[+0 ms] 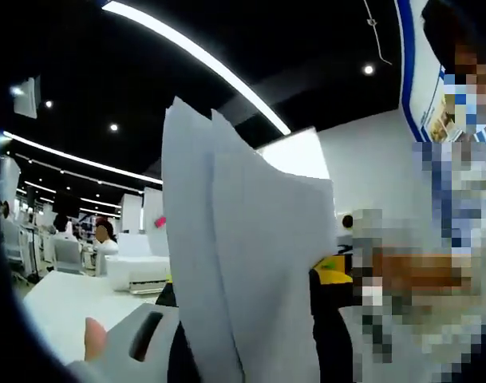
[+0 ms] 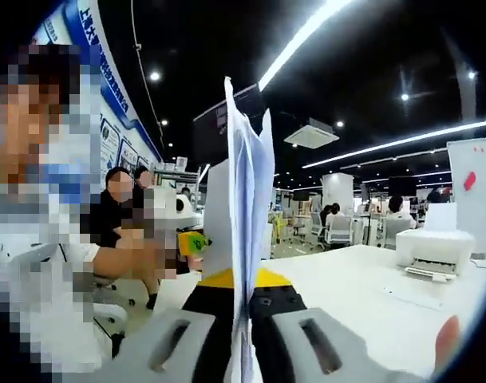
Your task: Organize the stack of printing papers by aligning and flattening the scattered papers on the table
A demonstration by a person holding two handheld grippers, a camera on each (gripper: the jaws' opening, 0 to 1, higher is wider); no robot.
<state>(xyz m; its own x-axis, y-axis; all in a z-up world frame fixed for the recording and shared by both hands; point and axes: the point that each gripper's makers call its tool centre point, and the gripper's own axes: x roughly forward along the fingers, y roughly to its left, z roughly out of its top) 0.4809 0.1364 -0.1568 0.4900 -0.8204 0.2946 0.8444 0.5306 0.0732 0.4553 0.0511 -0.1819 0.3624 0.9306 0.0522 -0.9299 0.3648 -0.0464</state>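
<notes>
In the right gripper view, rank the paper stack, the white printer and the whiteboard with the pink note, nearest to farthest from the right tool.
1. Paper stack: edge-on, upright between the right tool jaws.
2. White printer: on the table, right of view.
3. Whiteboard: behind the printer, far right.

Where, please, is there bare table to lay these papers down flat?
Right gripper view: the white table is bare between the held papers and the printer. Left gripper view: a bare strip before a white machine. Crowded toward the people behind.
</notes>
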